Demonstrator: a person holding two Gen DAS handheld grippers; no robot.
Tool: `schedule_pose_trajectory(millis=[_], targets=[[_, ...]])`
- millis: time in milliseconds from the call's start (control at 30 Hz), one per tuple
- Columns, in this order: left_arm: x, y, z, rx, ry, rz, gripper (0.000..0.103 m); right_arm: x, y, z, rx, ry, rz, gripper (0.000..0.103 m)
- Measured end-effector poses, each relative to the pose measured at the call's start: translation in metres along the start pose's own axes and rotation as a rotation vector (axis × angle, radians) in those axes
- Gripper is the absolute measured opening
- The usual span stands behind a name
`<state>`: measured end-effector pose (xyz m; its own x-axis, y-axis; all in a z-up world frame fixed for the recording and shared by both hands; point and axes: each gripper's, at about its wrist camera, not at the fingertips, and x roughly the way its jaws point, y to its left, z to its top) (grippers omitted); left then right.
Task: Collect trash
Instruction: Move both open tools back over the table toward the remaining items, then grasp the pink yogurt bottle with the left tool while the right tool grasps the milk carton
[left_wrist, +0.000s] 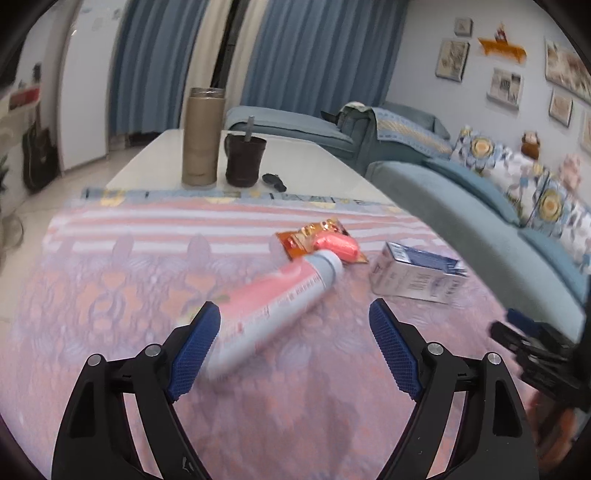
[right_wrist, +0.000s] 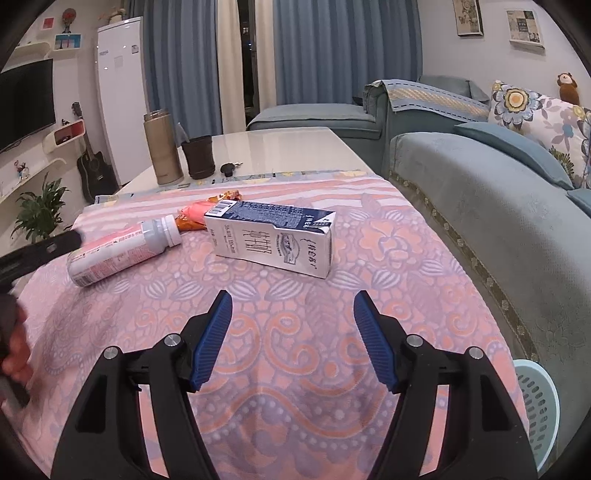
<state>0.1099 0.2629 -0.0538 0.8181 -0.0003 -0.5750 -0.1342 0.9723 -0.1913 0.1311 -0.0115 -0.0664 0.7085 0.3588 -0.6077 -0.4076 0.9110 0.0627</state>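
A pink and white plastic bottle (left_wrist: 273, 306) lies on its side on the patterned cloth, its base between the fingers of my open left gripper (left_wrist: 295, 328); it also shows in the right wrist view (right_wrist: 122, 251). An orange snack wrapper (left_wrist: 325, 242) lies just behind the bottle's cap; its edge shows in the right wrist view (right_wrist: 199, 216). A blue and white milk carton (left_wrist: 417, 275) lies on its side to the right, also seen in the right wrist view (right_wrist: 275, 236). My right gripper (right_wrist: 291, 321) is open and empty, a short way in front of the carton.
A tan flask (left_wrist: 201, 138), a dark cup (left_wrist: 245, 158) and keys (left_wrist: 275, 181) stand on the white table (left_wrist: 317, 162) behind the cloth. A blue sofa (right_wrist: 498, 206) runs along the right. A light blue basket (right_wrist: 537, 402) sits low at the right.
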Motion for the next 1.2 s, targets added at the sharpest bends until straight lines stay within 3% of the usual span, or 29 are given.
schedule_pose_trajectory(millis=[100, 167, 300, 367, 433, 500, 700, 767, 833, 933, 1033, 1200], targets=[[0.027, 0.002, 0.012, 0.075, 0.026, 0.073, 0.081, 0.003, -0.003, 0.000, 0.003, 0.018, 0.030, 0.066], [0.048, 0.009, 0.016, 0.124, 0.093, 0.087, 0.081, 0.004, -0.004, 0.000, 0.011, 0.026, 0.044, 0.066], [0.075, 0.020, 0.017, 0.145, 0.250, -0.013, 0.077, 0.008, -0.012, 0.000, 0.050, 0.053, 0.086, 0.067], [0.073, 0.019, 0.017, 0.156, 0.270, -0.037, 0.065, 0.010, -0.014, 0.000, 0.066, 0.065, 0.105, 0.067], [0.069, 0.021, 0.018, 0.107, 0.296, -0.124, 0.055, 0.012, -0.015, 0.001, 0.070, 0.073, 0.109, 0.067], [0.068, 0.020, 0.016, 0.062, 0.316, -0.170, 0.052, 0.012, -0.014, 0.001, 0.070, 0.073, 0.105, 0.067], [0.091, -0.012, 0.003, 0.141, 0.375, -0.094, 0.050, 0.011, -0.011, 0.001, 0.056, 0.075, 0.106, 0.067], [0.091, -0.023, -0.001, 0.177, 0.357, -0.044, 0.047, 0.012, -0.009, 0.004, 0.039, 0.092, 0.124, 0.067], [0.086, -0.026, -0.004, 0.145, 0.338, -0.021, 0.046, 0.013, -0.007, 0.012, 0.003, 0.109, 0.148, 0.067], [0.070, -0.022, -0.010, 0.017, 0.280, -0.029, 0.046, 0.014, -0.008, 0.041, -0.059, 0.072, 0.145, 0.071], [0.053, -0.020, -0.021, -0.087, 0.187, -0.071, 0.046, 0.042, -0.015, 0.072, -0.100, 0.079, 0.132, 0.074], [0.040, -0.021, -0.024, -0.104, 0.096, -0.084, 0.046, 0.095, -0.021, 0.090, -0.140, 0.158, 0.154, 0.074]])
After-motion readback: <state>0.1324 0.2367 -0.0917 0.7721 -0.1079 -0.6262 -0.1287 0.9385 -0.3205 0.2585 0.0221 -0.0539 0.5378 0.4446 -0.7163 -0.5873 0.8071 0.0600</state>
